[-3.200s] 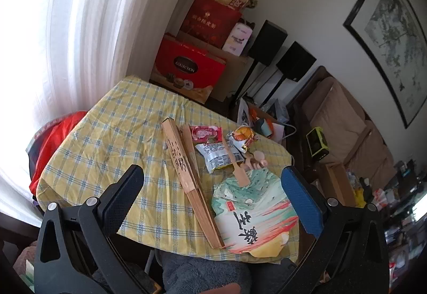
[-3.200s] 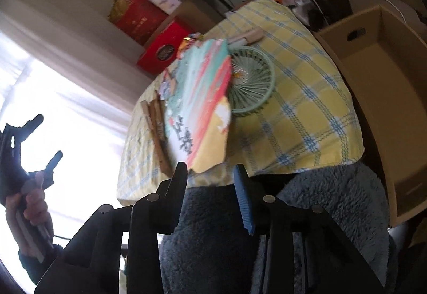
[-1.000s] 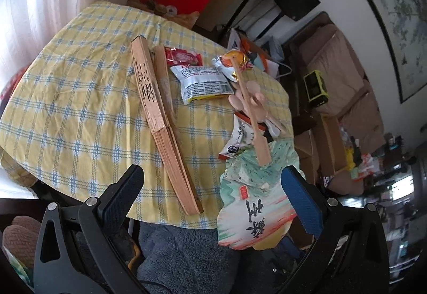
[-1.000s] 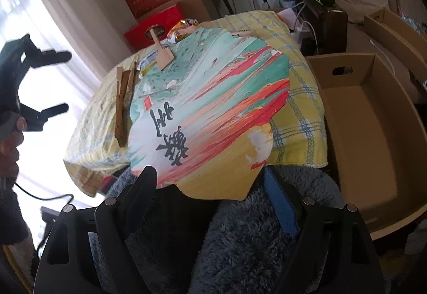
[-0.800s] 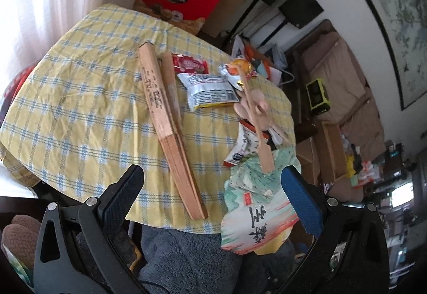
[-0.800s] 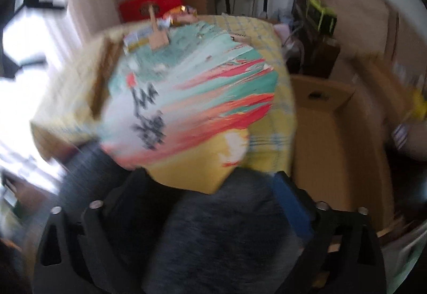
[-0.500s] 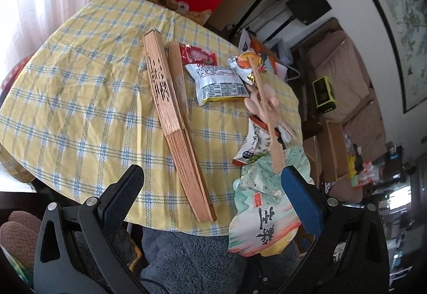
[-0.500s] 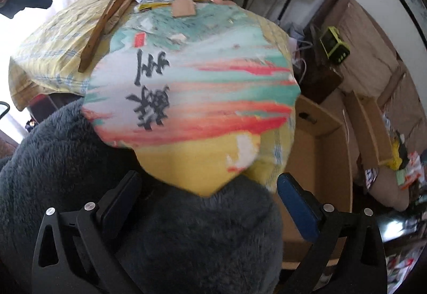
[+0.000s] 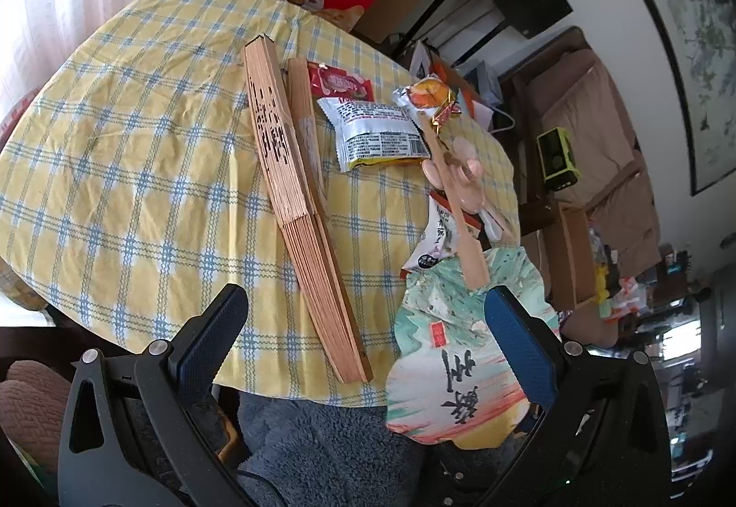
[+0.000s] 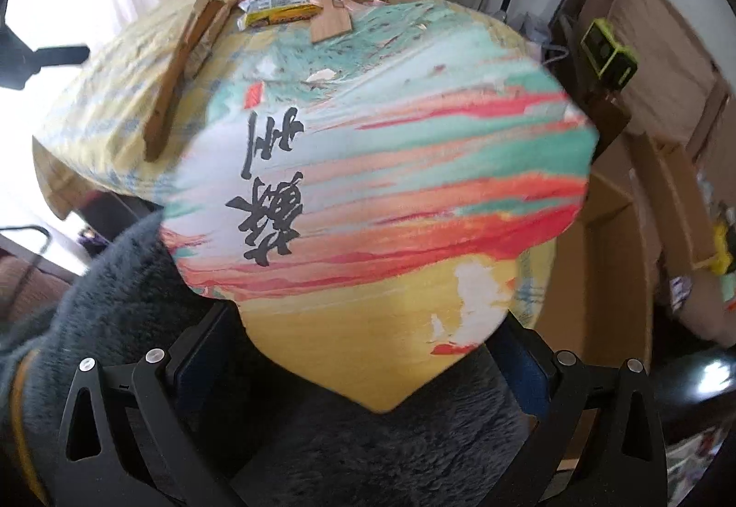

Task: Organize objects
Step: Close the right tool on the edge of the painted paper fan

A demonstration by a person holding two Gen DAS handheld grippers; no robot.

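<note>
While my right tool (image 10: 363, 373) stands spread as wide as it goes, its jaws sit either side of the pointed yellow tip of the painted paddle fan (image 10: 377, 194), and I cannot see either pad pressing on it, so I judge nothing is gripped. Below it is the fuzzy grey-blue fabric over my lap (image 10: 349, 452). My left tool (image 9: 368, 350) is also wide and empty, hanging over the near edge of the worktop (image 9: 138, 166) with its yellow checked cloth. That fan hangs well out past the edge, only its wooden handle (image 9: 460, 208) lying back over the snack packets. Here is the risk, as I judge it: so much of the fan is unsupported that a nudge from a jaw could tip it off onto my lap, and pinching the thin paper face could crease or tear it. Just left of it lies the folded bamboo fan (image 9: 294, 189), its end near the edge too. Farther in are the silver snack packet (image 9: 377, 134), a red one (image 9: 340, 81) and an orange one (image 9: 428, 90); dragging the handle could sweep them. The cardboard box (image 10: 598, 277) on the floor to the right looks a likely destination.
</note>
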